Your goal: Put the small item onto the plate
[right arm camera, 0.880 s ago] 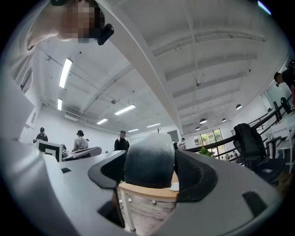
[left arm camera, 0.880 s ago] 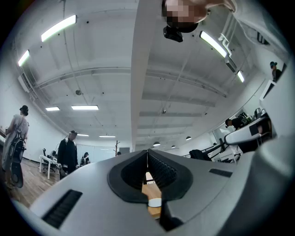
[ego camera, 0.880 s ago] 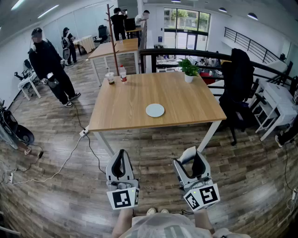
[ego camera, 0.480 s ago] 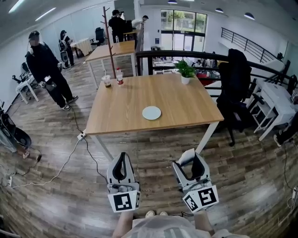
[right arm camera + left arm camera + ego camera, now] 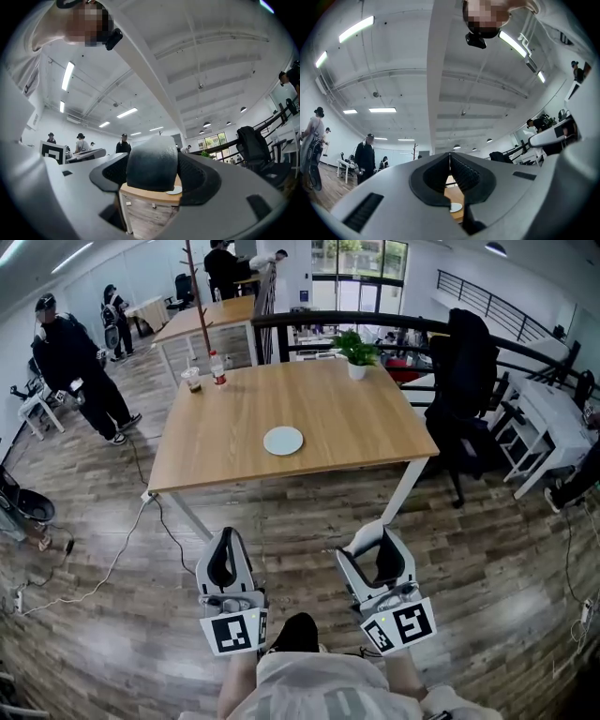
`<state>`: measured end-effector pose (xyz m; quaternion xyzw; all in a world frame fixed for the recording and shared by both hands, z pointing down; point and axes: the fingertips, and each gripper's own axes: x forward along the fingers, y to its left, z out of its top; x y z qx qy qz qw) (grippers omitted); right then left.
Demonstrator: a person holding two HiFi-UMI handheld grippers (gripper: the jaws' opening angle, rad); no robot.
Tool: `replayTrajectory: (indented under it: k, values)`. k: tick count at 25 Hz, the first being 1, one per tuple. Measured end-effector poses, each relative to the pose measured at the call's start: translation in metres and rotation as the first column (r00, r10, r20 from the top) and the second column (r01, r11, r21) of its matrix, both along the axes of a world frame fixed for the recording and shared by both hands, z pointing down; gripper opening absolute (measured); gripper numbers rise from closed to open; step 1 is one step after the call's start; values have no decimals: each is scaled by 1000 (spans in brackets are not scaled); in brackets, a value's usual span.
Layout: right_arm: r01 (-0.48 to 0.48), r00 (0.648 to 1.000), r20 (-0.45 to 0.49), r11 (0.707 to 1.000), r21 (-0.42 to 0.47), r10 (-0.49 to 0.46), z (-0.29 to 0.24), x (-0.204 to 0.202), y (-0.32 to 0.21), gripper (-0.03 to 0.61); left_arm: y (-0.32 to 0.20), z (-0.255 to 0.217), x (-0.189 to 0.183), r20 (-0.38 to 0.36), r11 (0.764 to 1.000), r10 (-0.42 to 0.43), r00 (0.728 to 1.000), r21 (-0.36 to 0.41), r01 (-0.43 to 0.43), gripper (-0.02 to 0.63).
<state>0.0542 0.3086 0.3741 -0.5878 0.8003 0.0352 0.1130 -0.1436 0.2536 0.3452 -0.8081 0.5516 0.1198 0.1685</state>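
Observation:
A round white plate (image 5: 283,440) lies near the middle of the wooden table (image 5: 366,432), well ahead of both grippers. Over the wooden floor short of the table, my right gripper (image 5: 375,545) is shut on the small item (image 5: 367,537), a rounded piece that is white on top and dark lower down. That item (image 5: 152,161) fills the gap between the right jaws, with the plate (image 5: 174,190) showing just below it. My left gripper (image 5: 223,538) is shut with nothing in it; its jaws meet at the tips (image 5: 450,157), and the plate (image 5: 456,207) shows through the gap.
On the table's far side stand a potted plant (image 5: 356,357), a bottle (image 5: 217,369) and a cup (image 5: 193,380). A black chair with a jacket (image 5: 459,371) stands at the table's right. A person in black (image 5: 70,362) stands at the left; a cable (image 5: 122,549) trails over the floor.
The table and plate have shifted up and left in the head view. Both grippers have slid slightly left in the view, and neither grip has changed.

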Motion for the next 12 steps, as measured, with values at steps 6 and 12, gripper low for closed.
replayTrajectory:
  k: [6, 12]
  values:
    - [-10, 1000, -4, 1000, -8, 10, -2, 23, -14, 318, -30, -11, 11, -11, 1000, -21, 1000, 7, 22, 9]
    - [-20, 1000, -24, 1000, 7, 21, 2, 33, -73, 318, -100, -5, 24, -30, 1000, -1, 1000, 25, 1, 9]
